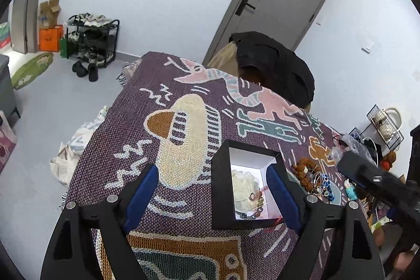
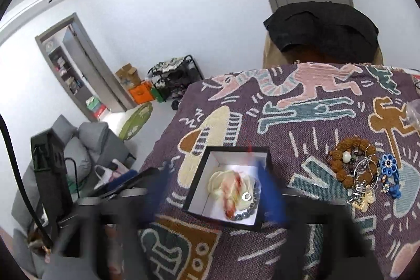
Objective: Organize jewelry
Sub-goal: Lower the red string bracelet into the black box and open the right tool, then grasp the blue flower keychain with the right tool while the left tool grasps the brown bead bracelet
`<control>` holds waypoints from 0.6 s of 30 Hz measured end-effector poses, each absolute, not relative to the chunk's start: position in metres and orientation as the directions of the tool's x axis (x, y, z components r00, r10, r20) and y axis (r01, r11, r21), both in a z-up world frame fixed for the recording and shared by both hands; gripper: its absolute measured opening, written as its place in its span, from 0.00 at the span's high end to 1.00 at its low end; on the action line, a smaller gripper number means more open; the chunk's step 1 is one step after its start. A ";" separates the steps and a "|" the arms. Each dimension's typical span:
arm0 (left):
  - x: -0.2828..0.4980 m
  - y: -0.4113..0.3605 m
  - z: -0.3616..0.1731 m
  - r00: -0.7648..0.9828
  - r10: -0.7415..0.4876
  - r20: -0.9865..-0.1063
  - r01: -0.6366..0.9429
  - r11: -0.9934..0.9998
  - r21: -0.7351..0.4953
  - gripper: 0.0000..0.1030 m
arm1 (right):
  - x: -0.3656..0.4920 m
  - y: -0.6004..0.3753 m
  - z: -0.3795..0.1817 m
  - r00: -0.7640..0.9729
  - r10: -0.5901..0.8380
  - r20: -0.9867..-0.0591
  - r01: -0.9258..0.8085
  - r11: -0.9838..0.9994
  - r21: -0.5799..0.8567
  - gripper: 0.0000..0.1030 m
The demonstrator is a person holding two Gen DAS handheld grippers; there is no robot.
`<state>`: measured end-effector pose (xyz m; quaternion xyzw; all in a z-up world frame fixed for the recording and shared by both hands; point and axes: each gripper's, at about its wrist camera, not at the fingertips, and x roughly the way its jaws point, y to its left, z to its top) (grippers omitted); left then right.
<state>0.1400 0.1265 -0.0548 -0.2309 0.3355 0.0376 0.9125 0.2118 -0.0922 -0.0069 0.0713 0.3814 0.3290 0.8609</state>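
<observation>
A black box with a white inside (image 1: pixel 221 190) (image 2: pixel 195 190) stands on the patterned cloth. It holds a cream flower piece (image 1: pixel 245 188) (image 2: pixel 223 183), a red-orange bracelet (image 2: pixel 231 201) and a grey bead bracelet (image 2: pixel 245 214). A pile of loose jewelry (image 1: pixel 313 179) (image 2: pixel 362 175) lies right of the box: a brown bead bracelet, silver bangles, a blue flower piece. My left gripper (image 1: pixel 214 188) is open around the box's left side. My right gripper (image 2: pixel 212 183) is open over the box, empty and blurred by motion.
The purple patterned cloth (image 1: pixel 183 96) (image 2: pixel 315 109) covers the table. A chair draped with a black garment (image 1: pixel 273 62) (image 2: pixel 323 28) stands at the far edge. Clutter and a wire basket (image 1: pixel 386 127) sit far right. A grey sofa (image 2: pixel 86 148) is at left.
</observation>
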 end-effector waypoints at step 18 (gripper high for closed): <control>0.158 0.054 -0.040 0.755 -0.151 -0.639 -0.089 0.941 -0.328 0.18 | 0.212 -0.200 -0.018 0.591 0.517 -0.620 -0.364 0.856 0.368 0.19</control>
